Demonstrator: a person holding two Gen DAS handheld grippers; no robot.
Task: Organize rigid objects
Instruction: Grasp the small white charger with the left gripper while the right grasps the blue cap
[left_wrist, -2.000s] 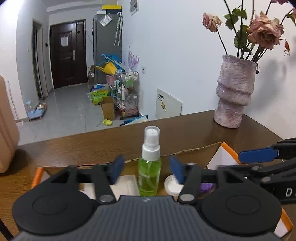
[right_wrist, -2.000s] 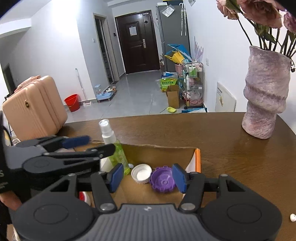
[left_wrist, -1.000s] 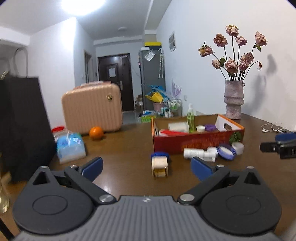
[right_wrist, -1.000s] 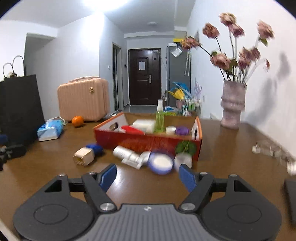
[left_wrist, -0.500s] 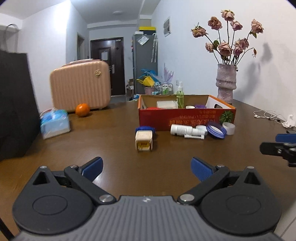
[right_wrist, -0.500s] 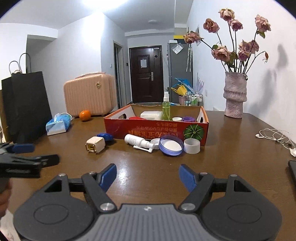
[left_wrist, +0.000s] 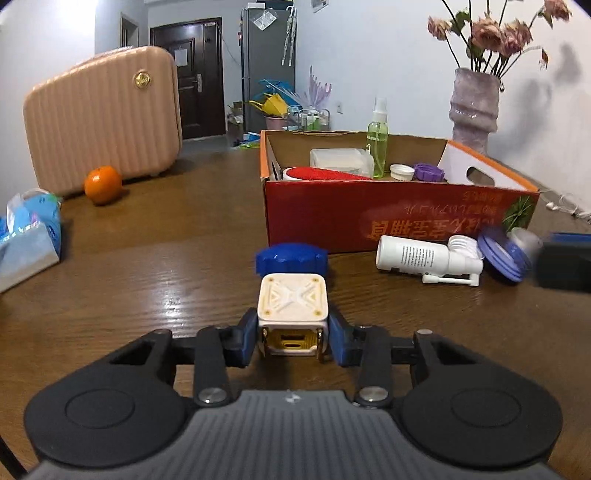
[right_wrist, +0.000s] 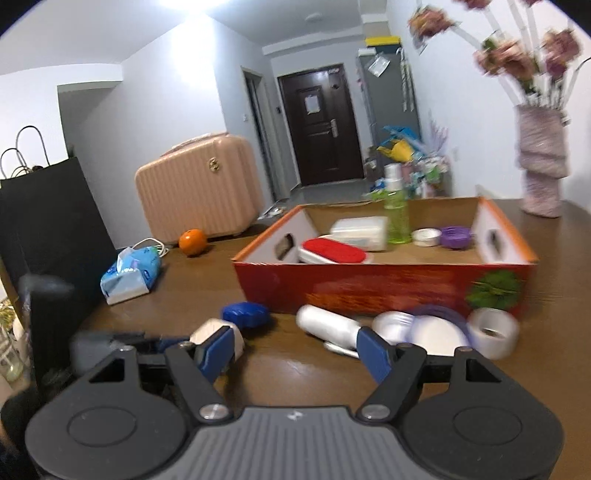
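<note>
left gripper (left_wrist: 293, 338) low over the brown wooden table (left_wrist: 147, 280), blue pads pressed against both sides of a cream-white cube-shaped plug adapter (left_wrist: 293, 308), pinching it. just beyond the adapter, touching or nearly so, a blue ridged cap (left_wrist: 291, 258). farther back, an open red cardboard box (left_wrist: 399, 218) holding a green spray bottle (left_wrist: 377, 142), a white rectangular container (left_wrist: 341, 160), a red-topped item (left_wrist: 325, 173), a white lid (left_wrist: 402, 170) and a purple lid (left_wrist: 428, 171). in front of the box, toward the right, a white bottle lying on its side (left_wrist: 417, 256), then a blue-rimmed round lid (left_wrist: 504, 258) leaning beside it. right gripper (right_wrist: 295, 350) hanging near the table with fingers spread wide, nothing between them; view blurred. beyond its fingers, the lying white bottle (right_wrist: 327, 326) and a white tape-like ring (right_wrist: 493, 332) on the far right. far left: an orange (left_wrist: 102, 184), a pink suitcase (left_wrist: 103, 118), a blue tissue pack (left_wrist: 26, 236). far right: a vase of dried roses (left_wrist: 474, 110).
</note>
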